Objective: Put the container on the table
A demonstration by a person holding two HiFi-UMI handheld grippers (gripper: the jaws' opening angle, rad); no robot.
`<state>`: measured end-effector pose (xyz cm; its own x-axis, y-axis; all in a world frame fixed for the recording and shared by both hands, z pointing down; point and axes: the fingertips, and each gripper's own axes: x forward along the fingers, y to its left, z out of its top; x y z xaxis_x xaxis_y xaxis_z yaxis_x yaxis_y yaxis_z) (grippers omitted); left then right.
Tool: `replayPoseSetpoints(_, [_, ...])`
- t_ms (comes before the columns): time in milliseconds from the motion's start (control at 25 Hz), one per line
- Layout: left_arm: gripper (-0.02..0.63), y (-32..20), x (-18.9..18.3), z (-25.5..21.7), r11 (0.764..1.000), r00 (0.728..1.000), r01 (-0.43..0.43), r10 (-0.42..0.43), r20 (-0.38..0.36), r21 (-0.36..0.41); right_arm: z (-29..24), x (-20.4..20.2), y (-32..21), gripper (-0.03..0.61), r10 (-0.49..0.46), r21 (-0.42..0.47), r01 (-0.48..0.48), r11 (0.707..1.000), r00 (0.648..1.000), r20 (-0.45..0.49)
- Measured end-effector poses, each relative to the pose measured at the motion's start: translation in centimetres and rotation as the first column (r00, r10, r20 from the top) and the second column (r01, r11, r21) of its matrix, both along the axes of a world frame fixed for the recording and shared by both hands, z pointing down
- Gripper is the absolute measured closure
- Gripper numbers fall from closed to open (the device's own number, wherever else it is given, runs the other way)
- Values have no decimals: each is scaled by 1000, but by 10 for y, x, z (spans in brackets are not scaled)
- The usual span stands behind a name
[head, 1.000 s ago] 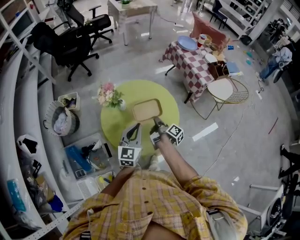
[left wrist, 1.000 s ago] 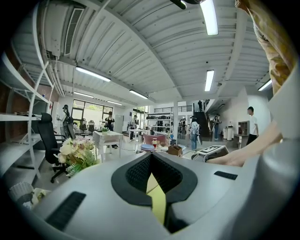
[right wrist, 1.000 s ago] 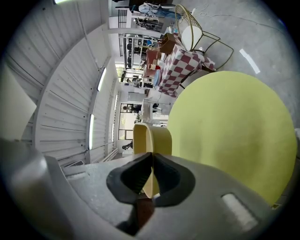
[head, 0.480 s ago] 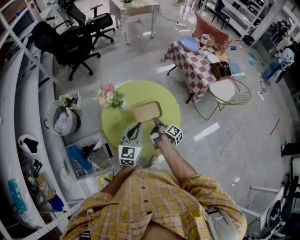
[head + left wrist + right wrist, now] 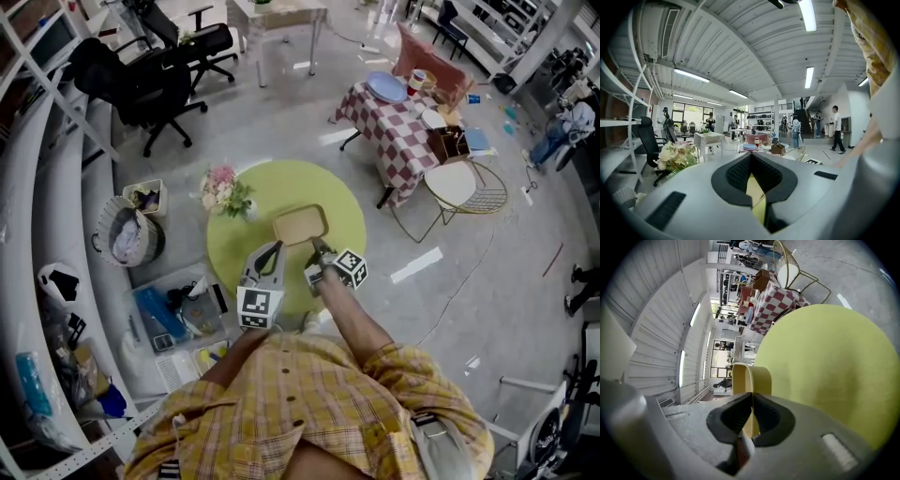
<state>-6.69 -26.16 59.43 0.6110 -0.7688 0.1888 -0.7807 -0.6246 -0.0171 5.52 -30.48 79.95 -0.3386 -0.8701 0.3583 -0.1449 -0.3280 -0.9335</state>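
Hardly anything is shifting since the earlier frames: the tan container (image 5: pixel 300 225) is staying over the same middle part of the round yellow-green surface (image 5: pixel 281 183), near the flowers (image 5: pixel 225 192). The right gripper (image 5: pixel 316 249) is still clamping its jaws on the container's near rim, the thin wall pinched between the pads. The left gripper (image 5: pixel 272 251) is hovering just beside it over the surface, its jaws together on nothing. Whether the base is already touching the surface is not showing clearly. Judging by this, the carrying is finishing, and letting go and pulling the gripper back are remaining.
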Motion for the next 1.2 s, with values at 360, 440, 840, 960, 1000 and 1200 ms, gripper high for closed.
replayPoseSetpoints(360, [608,-4,-5,-1,1000,1000,19,-19,1,5,20,3,1,565,-19,-41,19,999,1000,-5])
replayPoseSetpoints(440, [607,-6,-7,0,1000,1000,24,-24,2,5,24,4,0,565,-17,-50,16,999,1000,-4])
replayPoseSetpoints(840, [608,-12,-6,0,1000,1000,20,-20,8,8,42,3,-1,565,-32,-107,32,994,999,2])
replayPoseSetpoints(960, [608,-14,-5,-1,1000,1000,22,-22,11,12,47,4,-3,565,-37,-129,36,991,999,-2])
replayPoseSetpoints(1000, [607,-14,-5,-1,1000,1000,24,-25,12,12,49,5,-3,565,-38,-134,37,990,999,-3])
replayPoseSetpoints(1200, [608,-17,-3,-2,999,999,31,-31,13,16,58,7,-4,565,-37,-157,37,987,999,8])
